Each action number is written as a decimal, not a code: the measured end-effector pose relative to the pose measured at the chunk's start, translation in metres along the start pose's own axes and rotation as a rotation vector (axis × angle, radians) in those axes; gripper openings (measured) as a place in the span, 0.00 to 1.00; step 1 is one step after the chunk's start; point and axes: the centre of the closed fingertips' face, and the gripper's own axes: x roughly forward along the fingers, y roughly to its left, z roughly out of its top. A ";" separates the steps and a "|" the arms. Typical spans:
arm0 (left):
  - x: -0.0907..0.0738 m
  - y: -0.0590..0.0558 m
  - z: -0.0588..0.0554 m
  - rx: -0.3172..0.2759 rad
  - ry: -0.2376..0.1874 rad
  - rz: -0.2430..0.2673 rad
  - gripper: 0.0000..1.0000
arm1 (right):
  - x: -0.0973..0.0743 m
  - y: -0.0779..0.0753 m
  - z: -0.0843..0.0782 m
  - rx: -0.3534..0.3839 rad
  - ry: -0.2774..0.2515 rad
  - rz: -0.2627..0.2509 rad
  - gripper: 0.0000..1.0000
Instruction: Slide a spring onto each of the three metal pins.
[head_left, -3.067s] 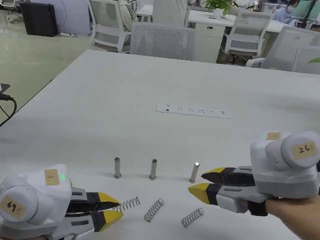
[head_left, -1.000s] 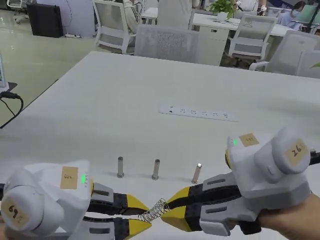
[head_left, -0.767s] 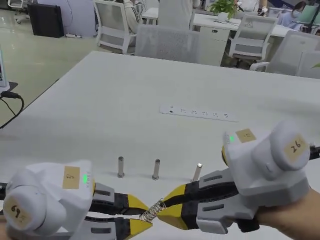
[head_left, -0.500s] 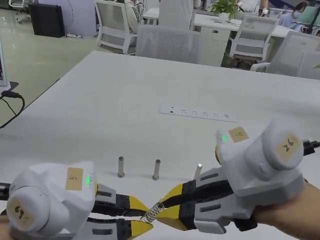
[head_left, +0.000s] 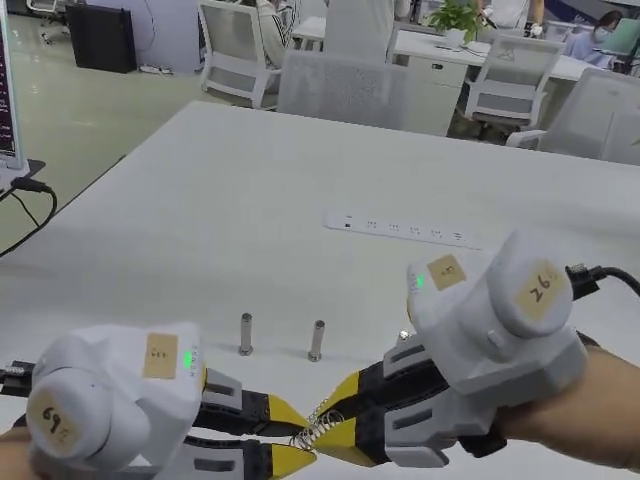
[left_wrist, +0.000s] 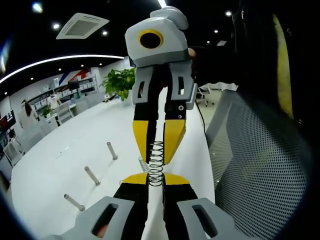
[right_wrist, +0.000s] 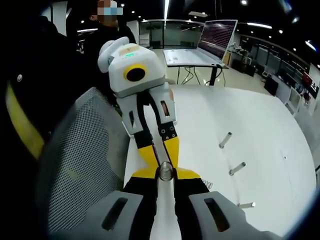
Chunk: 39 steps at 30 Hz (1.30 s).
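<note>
Hugging table (head_left: 300, 200) edge, both hand-held grippers (left_wrist: 156, 179) (right_wrist: 165, 174) pinch one spring (head_left: 318, 425).

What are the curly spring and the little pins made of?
The spring looks like thin bare steel wire: grey, shiny, evenly wound coils. The pins look like metal too, silvery with a soft sheen and brighter tops. Steel or aluminium, the look alone cannot settle.

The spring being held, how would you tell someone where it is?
Find the big white table, then the row of metal pins near its front. Just before them the left gripper and right gripper meet tip to tip; the spring is the wire coil clamped between their yellow jaws, off the tabletop.
</note>
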 end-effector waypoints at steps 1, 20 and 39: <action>0.000 0.000 0.000 -0.002 0.000 -0.001 0.02 | 0.001 0.000 -0.001 -0.008 0.010 0.001 0.09; 0.000 -0.003 0.001 -0.017 0.000 0.004 0.02 | 0.007 0.003 -0.004 -0.100 0.104 0.034 0.09; 0.001 0.001 0.002 -0.040 -0.011 0.029 0.04 | 0.006 -0.001 -0.003 -0.107 0.139 0.034 0.08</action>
